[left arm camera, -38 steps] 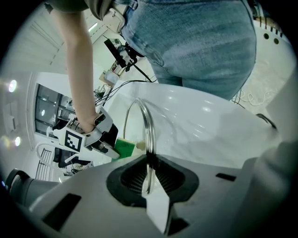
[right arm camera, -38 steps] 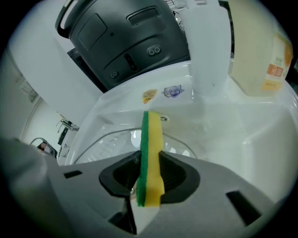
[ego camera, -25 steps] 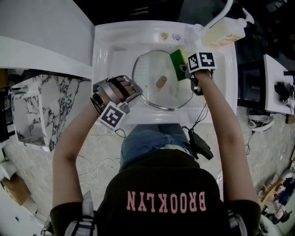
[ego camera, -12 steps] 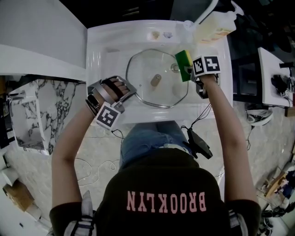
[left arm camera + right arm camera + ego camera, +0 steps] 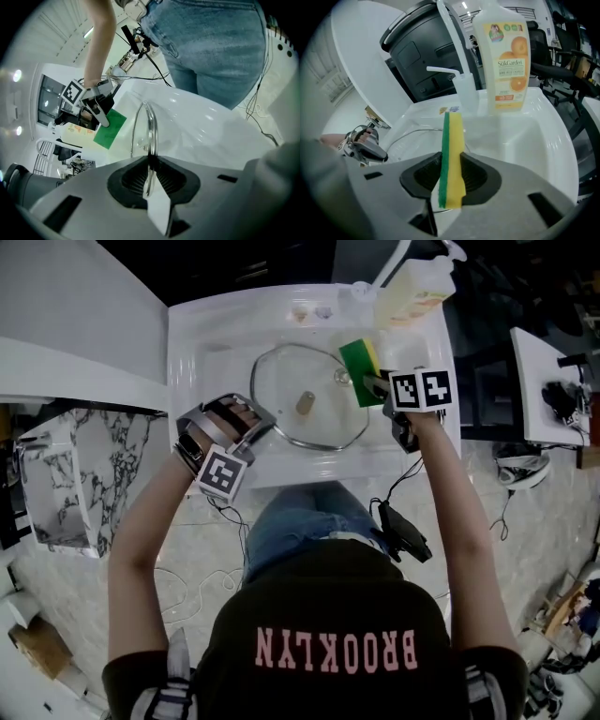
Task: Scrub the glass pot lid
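A round glass pot lid (image 5: 305, 407) with a metal rim and a tan knob (image 5: 304, 404) lies tilted in the white sink (image 5: 211, 371). My left gripper (image 5: 251, 432) is shut on the lid's near-left rim; in the left gripper view the rim (image 5: 150, 140) runs edge-on between the jaws. My right gripper (image 5: 375, 382) is shut on a green and yellow sponge (image 5: 359, 371), which rests at the lid's far-right edge. In the right gripper view the sponge (image 5: 452, 159) stands upright between the jaws, green side to the left.
A bottle of orange dish soap (image 5: 410, 292) stands on the sink's back right corner, beside a white tap (image 5: 380, 277). In the right gripper view the soap bottle (image 5: 506, 61) and tap (image 5: 452, 51) are straight ahead. White counters flank the sink; cables hang in front.
The sponge and my right gripper have slid a little along the lid's right edge. The lid and my left gripper stay together; the whole view has shifted left.
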